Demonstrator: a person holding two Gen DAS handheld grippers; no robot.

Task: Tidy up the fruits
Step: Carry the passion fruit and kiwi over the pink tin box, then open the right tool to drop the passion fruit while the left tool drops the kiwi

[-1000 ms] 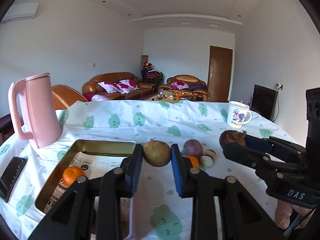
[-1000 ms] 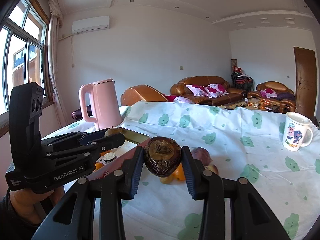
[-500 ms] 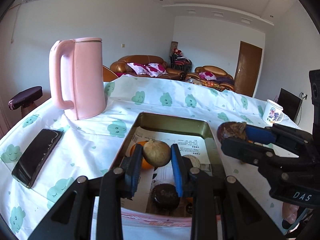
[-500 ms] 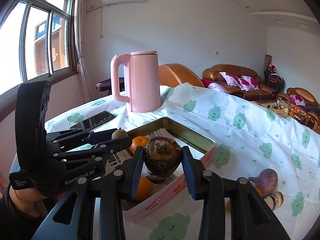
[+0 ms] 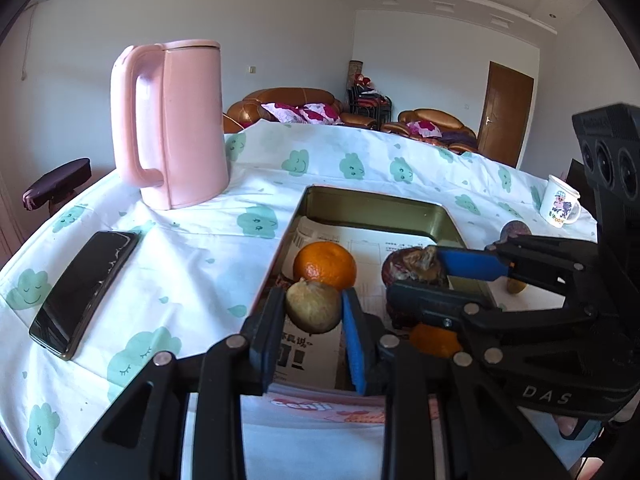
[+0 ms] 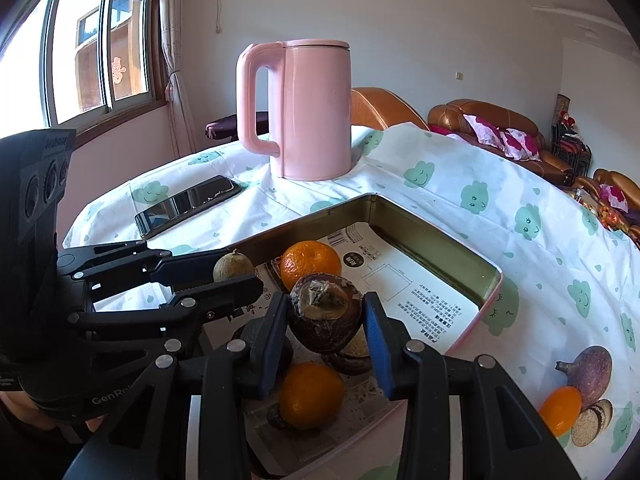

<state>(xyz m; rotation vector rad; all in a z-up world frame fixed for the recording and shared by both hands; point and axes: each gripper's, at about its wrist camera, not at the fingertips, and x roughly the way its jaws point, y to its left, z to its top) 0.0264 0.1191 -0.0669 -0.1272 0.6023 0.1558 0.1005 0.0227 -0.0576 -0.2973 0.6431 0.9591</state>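
Observation:
My left gripper (image 5: 313, 311) is shut on a tan round fruit (image 5: 313, 307) and holds it over the near left part of the metal tray (image 5: 376, 202). My right gripper (image 6: 325, 322) is shut on a dark brown mangosteen (image 6: 325, 317) above the tray (image 6: 434, 240). The tray is lined with printed paper and holds an orange (image 6: 310, 265), a second orange (image 6: 311, 395) and dark fruits under my right gripper. A purple fig-like fruit (image 6: 588, 369), a small orange (image 6: 560, 408) and a cut fruit (image 6: 591, 421) lie on the cloth to the right of the tray.
A pink kettle (image 5: 176, 124) stands behind the tray to the left. A black phone (image 5: 86, 290) lies on the cloth left of the tray. A white mug (image 5: 559, 201) stands at the far right. Sofas and a door are in the background.
Both grippers have moved closer over the tray and lower, each still holding its fruit. The kettle and tray look larger and nearer.

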